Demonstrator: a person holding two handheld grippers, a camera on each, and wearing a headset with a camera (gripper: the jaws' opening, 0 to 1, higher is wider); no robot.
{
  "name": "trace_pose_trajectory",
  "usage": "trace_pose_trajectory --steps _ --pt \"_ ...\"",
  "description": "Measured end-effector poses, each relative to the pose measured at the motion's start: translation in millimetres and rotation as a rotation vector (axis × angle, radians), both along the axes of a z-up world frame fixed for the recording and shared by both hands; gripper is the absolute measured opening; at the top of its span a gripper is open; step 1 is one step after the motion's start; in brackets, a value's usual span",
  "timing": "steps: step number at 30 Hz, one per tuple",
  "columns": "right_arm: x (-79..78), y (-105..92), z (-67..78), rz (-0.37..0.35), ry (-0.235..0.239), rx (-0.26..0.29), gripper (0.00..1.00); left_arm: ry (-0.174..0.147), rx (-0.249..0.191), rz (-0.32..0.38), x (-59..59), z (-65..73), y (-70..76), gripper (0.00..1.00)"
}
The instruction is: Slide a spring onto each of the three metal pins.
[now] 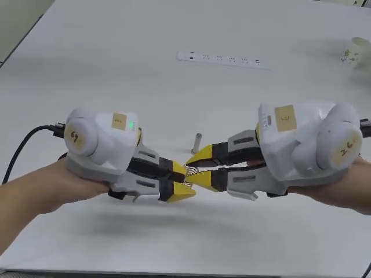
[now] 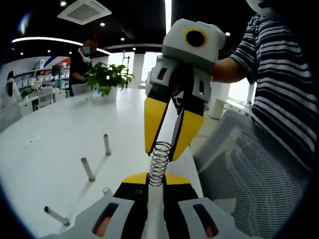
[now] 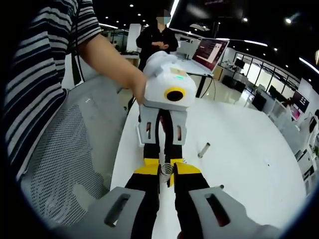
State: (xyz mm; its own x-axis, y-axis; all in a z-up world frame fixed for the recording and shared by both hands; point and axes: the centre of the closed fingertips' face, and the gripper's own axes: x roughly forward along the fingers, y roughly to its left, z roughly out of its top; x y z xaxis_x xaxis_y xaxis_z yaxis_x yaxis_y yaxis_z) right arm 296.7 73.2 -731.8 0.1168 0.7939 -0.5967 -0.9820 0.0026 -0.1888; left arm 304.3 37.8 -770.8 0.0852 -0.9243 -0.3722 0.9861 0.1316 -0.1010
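A small steel spring (image 1: 191, 171) spans the gap between my two grippers, which meet tip to tip above the white table (image 1: 174, 87). The left gripper (image 2: 156, 180) is shut on the spring's (image 2: 158, 164) near end. Facing it, the right gripper (image 2: 163, 151) pinches the far end between its yellow fingertips (image 2: 155, 124). In the right gripper view the spring (image 3: 166, 172) sits between that gripper's own jaws (image 3: 167, 170). Three metal pins are on the table: two upright (image 2: 106, 144) (image 2: 87, 169) and one lying flat (image 2: 56, 215). A second spring (image 2: 106, 191) lies near them.
A white power strip (image 1: 223, 59) lies at the far middle of the table and a paper cup (image 1: 355, 49) at the far right. One pin (image 1: 197, 142) stands just behind the gripper tips. A mesh chair (image 2: 249, 169) stands at the table's edge.
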Motion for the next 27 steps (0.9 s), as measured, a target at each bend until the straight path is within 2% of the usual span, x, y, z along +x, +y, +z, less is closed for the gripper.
trace_pose_trajectory --steps 6,10,13,21,23,25,27 --pt "1.6 2.6 2.7 -0.009 -0.012 0.023 0.07 -0.007 0.002 0.000 0.1 1.2 0.3 0.02" --pt "1.4 4.8 5.6 -0.021 -0.001 0.048 0.07 -0.007 -0.007 0.006 -0.1 4.3 2.0 0.02" --pt "0.5 6.4 5.0 -0.011 -0.017 0.039 0.07 -0.015 0.002 0.007 0.1 4.0 2.4 0.03" --pt "1.2 6.9 6.2 0.006 -0.031 0.021 0.07 0.013 -0.002 0.027 -0.5 4.2 4.6 0.04" --pt "1.4 8.5 8.3 0.010 -0.031 0.025 0.07 -0.007 0.014 0.028 0.2 2.6 5.6 0.07" --pt "2.9 10.0 10.1 0.007 -0.034 0.031 0.07 -0.013 0.020 0.039 2.3 1.7 6.4 0.11" --pt "4.5 10.0 9.6 0.008 -0.040 0.023 0.07 -0.010 0.008 0.053 4.4 4.0 7.4 0.11"
